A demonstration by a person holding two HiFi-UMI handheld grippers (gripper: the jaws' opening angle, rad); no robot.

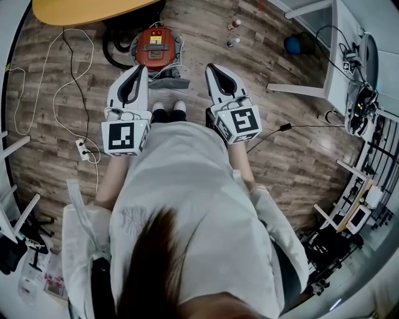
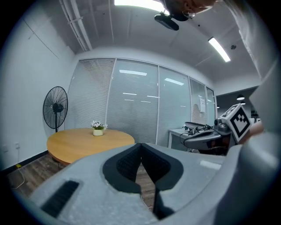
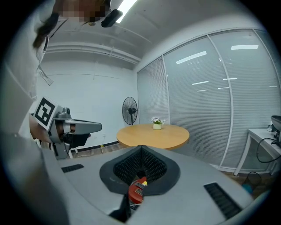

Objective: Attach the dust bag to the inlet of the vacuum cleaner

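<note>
The red vacuum cleaner (image 1: pixel 156 47) sits on the wooden floor ahead of the person's feet, with its black hose (image 1: pixel 114 50) curled at its left. A grey, flat piece (image 1: pixel 172 81) lies against its near side; I cannot tell whether it is the dust bag. Both grippers hang at waist height well above the floor, apart from everything. My left gripper (image 1: pixel 143 68) is shut and empty, its jaws meeting (image 2: pixel 141 145). My right gripper (image 1: pixel 212 67) is shut and empty too (image 3: pixel 141 148). Through the gap below its pads a bit of the red vacuum cleaner (image 3: pixel 137 191) shows.
A round wooden table (image 1: pixel 87 9) stands beyond the vacuum, with a small flower pot (image 2: pixel 98 129) on it and a floor fan (image 2: pixel 55 107) beside it. White cables and a power strip (image 1: pixel 83 149) lie at the left. A white desk (image 1: pixel 349 56) and racks stand at the right.
</note>
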